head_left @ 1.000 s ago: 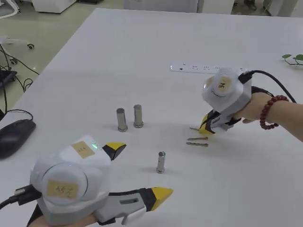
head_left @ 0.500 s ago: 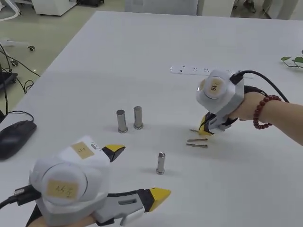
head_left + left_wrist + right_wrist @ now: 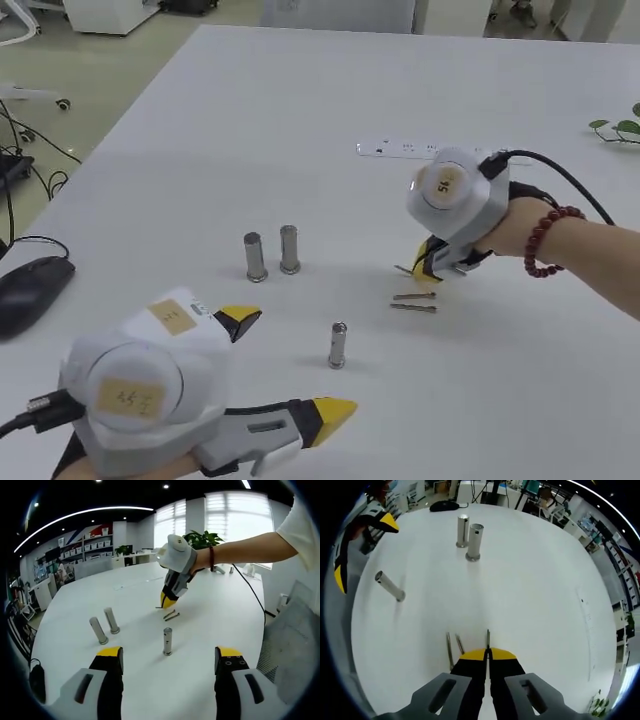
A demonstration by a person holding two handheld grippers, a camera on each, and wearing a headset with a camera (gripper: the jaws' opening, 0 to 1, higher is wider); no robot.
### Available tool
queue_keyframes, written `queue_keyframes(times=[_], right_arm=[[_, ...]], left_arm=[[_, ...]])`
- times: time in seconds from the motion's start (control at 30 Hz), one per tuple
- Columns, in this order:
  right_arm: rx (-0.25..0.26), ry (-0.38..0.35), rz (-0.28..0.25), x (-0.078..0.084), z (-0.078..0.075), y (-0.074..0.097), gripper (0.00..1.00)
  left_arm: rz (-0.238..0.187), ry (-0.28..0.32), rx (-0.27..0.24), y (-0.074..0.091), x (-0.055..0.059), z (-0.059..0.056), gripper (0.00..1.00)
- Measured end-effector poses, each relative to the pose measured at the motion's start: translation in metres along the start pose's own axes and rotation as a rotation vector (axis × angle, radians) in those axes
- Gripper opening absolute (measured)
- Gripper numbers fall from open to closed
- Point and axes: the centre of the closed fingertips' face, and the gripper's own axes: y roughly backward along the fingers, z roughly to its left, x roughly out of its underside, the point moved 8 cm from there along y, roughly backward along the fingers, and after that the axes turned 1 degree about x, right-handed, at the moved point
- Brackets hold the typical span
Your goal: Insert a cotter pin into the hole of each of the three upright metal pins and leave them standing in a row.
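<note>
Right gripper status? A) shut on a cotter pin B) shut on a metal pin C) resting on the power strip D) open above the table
A: in the right gripper view, the right gripper has its fingers pressed together, and a thin cotter pin sticks out from between the tips. Two loose cotter pins lie on the table beside it.
</note>
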Motion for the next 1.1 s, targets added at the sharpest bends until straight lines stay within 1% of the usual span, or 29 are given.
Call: queue_keyframes(times=[0.1,0.17,0.2,0.27,0.47,0.53,0.6,0.7,0.8,0.93,1.0,1.1], right_arm=[[0.024,0.039,0.003,-0.003,0.001,0.004,0.02],[0.030,0.048,-0.002,-0.004,0.002,0.007,0.02],[0.034,0.050,-0.012,-0.005,-0.001,0.007,0.02],[0.040,0.052,-0.028,-0.006,-0.001,0.012,0.02],[0.063,0.074,-0.069,-0.012,0.004,0.024,0.02],[0.070,0.090,-0.093,-0.015,0.007,0.029,0.02],[0.077,0.105,-0.108,-0.017,0.011,0.035,0.02],[0.093,0.134,-0.121,-0.019,0.017,0.044,0.02],[0.102,0.155,-0.144,-0.022,0.025,0.055,0.02],[0.112,0.176,-0.160,-0.023,0.035,0.066,0.02],[0.107,0.172,-0.174,-0.023,0.040,0.070,0.02],[0.098,0.169,-0.193,-0.022,0.048,0.075,0.02]], left_arm=[[-0.001,0.007,0.001,0.000,0.000,0.001,0.74],[0.001,0.012,0.004,0.000,0.000,0.001,0.73],[0.001,0.013,0.006,0.000,0.000,0.001,0.73],[0.000,0.013,0.005,0.000,-0.001,0.001,0.72],[-0.005,0.029,0.003,0.000,-0.005,0.001,0.68],[-0.013,0.042,-0.003,0.001,-0.007,0.002,0.66],[-0.021,0.059,-0.006,0.002,-0.008,0.002,0.63],[-0.031,0.074,-0.011,0.005,-0.009,0.003,0.62],[-0.034,0.074,-0.016,0.008,-0.011,0.003,0.60],[-0.039,0.075,-0.012,0.010,-0.013,0.001,0.58],[-0.034,0.072,-0.006,0.011,-0.014,0.000,0.56],[-0.033,0.068,0.003,0.011,-0.015,-0.003,0.54]])
